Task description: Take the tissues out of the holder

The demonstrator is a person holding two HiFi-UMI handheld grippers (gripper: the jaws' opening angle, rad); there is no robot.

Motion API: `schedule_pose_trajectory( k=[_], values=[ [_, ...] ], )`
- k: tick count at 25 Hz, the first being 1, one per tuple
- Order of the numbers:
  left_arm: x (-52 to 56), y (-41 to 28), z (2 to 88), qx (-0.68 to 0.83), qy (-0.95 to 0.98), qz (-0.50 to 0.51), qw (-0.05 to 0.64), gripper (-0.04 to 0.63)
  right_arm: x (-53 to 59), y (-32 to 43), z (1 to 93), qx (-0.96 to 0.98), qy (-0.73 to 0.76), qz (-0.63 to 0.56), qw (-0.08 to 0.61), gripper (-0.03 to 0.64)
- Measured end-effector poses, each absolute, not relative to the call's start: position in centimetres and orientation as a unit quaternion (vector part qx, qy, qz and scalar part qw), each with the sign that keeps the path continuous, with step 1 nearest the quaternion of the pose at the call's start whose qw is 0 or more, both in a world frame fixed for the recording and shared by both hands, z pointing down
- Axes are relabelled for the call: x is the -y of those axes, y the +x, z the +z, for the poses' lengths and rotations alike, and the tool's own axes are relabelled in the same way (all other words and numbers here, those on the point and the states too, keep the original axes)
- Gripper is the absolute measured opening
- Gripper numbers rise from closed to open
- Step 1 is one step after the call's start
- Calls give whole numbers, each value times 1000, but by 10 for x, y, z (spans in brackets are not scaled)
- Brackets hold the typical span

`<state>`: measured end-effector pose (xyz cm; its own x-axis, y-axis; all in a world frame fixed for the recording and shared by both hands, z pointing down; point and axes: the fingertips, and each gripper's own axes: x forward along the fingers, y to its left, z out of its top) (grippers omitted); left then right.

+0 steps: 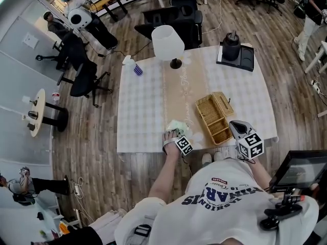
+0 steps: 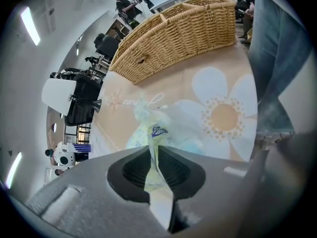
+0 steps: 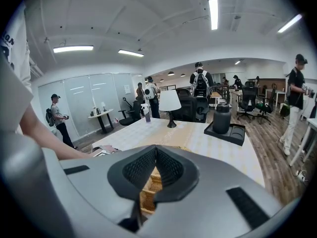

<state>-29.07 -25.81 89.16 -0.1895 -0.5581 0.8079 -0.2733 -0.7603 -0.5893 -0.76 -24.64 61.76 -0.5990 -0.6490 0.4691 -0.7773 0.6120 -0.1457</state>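
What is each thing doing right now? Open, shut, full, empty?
Tissues: out of the holder, on the table, pinched.
Holder: upright, looks empty.
Left gripper: fingers shut on the tissues.
Right gripper: fingers shut, nothing held.
Lamp: standing upright.

Wood-plank floor (image 1: 97, 137), black office chairs (image 1: 84, 78), glass partition walls (image 3: 91, 100), ceiling strip lights (image 3: 214, 13), small round side table (image 1: 38, 111)

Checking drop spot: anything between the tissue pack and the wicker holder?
Nothing; just bare printed table runner between the tissue pack and the wicker holder, shown in the left gripper view.
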Motion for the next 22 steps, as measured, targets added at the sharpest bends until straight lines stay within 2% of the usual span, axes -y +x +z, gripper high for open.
schedule_pose_trajectory(
  k=[6, 9, 11, 16, 22],
  values=[
    [266, -285, 881, -358, -634, -675, 122, 28, 248, -7, 625, 877, 405, 175, 189, 8],
    [265, -284, 879, -366, -656, -653, 93, 88, 249, -8, 625, 878, 404, 174, 189, 8],
    [263, -287, 877, -371, -663, -645, 85, 150, 248, -9, 627, 878, 403, 174, 189, 8],
    [260, -288, 845, -385, -666, -629, 111, 261, 248, -11, 628, 879, 403, 173, 186, 8],
    [260, -292, 747, -460, -668, -566, 148, 265, 253, -21, 615, 885, 397, 167, 179, 8]
  ],
)
